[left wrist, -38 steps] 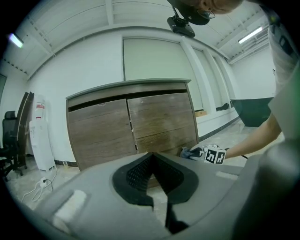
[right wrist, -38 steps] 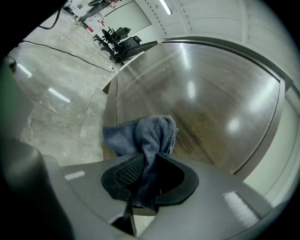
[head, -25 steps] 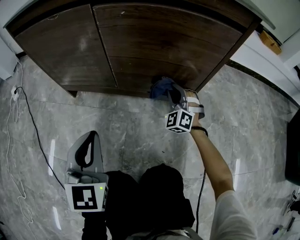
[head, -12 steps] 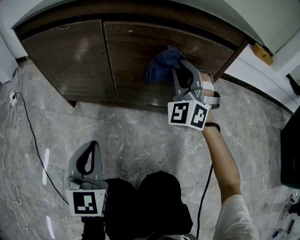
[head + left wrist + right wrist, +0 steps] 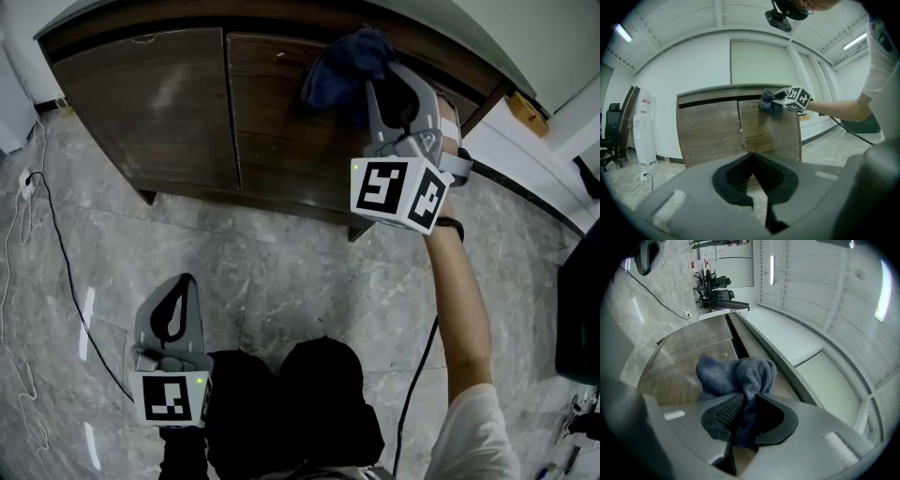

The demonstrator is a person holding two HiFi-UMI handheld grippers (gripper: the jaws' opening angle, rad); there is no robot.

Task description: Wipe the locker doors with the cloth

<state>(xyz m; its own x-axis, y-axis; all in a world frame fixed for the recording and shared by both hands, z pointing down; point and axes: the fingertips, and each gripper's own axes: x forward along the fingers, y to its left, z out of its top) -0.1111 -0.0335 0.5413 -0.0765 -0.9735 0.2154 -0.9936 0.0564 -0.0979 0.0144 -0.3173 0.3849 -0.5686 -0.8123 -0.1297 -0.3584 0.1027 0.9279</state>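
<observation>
A blue cloth [image 5: 342,67] is pinched in my right gripper [image 5: 380,89] and pressed against the upper part of the right locker door [image 5: 281,141]. In the right gripper view the cloth [image 5: 736,376] bunches out past the jaws onto the brown wood. The left locker door [image 5: 150,103] is untouched. My left gripper [image 5: 173,314] hangs low over the floor, far from the locker, its jaws together with nothing between them. The left gripper view shows the locker [image 5: 712,126] ahead and the right gripper [image 5: 780,99] working on it with the cloth [image 5: 768,102].
A grey marble floor [image 5: 281,281] runs in front of the locker. A black cable [image 5: 56,234] trails along the floor at the left. A white appliance [image 5: 644,129] and an office chair [image 5: 610,136] stand left of the locker. A white wall base [image 5: 534,159] runs at the right.
My right gripper has carried the cloth up the right door, from its bottom edge to near its top. The left gripper has stayed where it was.
</observation>
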